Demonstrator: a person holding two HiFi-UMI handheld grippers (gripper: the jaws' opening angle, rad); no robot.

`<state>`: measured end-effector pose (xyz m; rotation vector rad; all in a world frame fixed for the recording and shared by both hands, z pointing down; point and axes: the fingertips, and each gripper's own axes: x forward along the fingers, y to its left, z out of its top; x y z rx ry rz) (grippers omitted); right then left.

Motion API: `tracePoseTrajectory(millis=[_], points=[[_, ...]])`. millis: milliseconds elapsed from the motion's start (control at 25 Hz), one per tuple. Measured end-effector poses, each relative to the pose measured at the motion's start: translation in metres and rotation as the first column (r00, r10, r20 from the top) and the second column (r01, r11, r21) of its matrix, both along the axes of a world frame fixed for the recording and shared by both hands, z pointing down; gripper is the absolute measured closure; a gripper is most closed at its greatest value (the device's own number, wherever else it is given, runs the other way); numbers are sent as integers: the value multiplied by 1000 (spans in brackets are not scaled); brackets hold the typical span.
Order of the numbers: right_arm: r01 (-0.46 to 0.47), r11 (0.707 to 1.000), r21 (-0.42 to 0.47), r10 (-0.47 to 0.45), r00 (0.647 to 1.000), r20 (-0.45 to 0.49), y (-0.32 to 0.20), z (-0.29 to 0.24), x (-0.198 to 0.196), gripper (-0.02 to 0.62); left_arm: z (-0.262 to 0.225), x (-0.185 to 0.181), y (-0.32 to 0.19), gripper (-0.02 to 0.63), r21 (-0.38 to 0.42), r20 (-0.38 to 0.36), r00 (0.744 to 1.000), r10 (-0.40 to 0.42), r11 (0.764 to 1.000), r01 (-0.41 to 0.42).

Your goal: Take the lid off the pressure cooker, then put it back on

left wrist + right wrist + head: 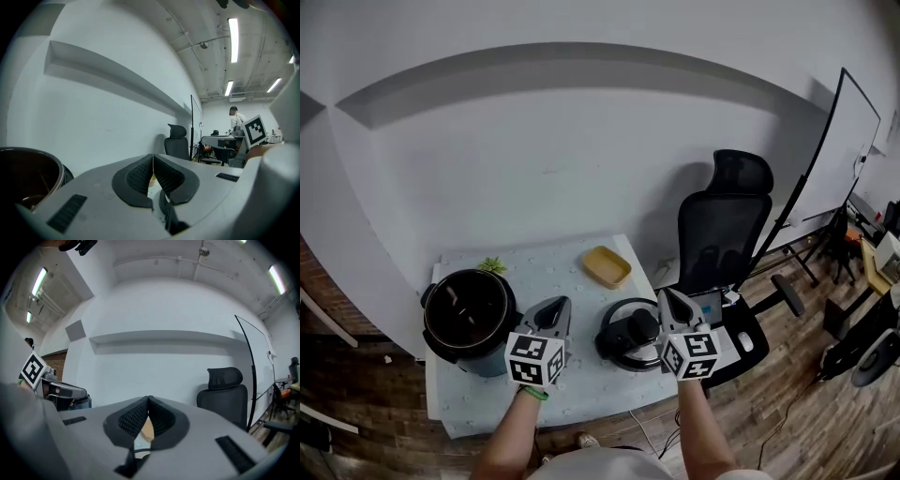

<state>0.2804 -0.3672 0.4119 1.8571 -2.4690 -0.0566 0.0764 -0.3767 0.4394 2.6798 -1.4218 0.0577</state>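
- Hovering over the near part of the worktop (546, 277), the left gripper (556, 305) has its jaws pressed together with nothing between them.
- Beside it, the right gripper (668, 298) is likewise closed and empty, held over the right edge of the lid.
- At the worktop's left side the pressure cooker (467, 323) stands open, its dark inner pot showing.
- Lying on the worktop to the right of the cooker and apart from it is the black lid (623, 337), between the two grippers.
- A yellow dish (607, 266) sits beyond the lid, and a small green plant (492, 266) just beyond the cooker.
- To the right of the worktop stands a black office chair (722, 234).
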Motion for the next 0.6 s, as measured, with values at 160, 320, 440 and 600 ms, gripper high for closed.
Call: tracePoseTrajectory(millis=[160, 320, 440, 600], points=[[5, 1000, 0, -5, 1000, -2, 0, -1, 0, 594, -1, 1, 0, 589, 1, 2, 1000, -2, 1000, 2], [4, 1000, 3, -4, 1000, -6, -2, -2, -1, 594, 0, -2, 0, 589, -1, 4, 1000, -8, 1000, 8], [9, 1000, 6, -9, 1000, -15, -4, -5, -2, 592, 1, -4, 1, 589, -5, 5, 1000, -11, 1000, 11], [35, 999, -5, -35, 999, -9, -10, -6, -5, 460, 4, -3, 3, 589, -10, 7, 1000, -11, 1000, 11]])
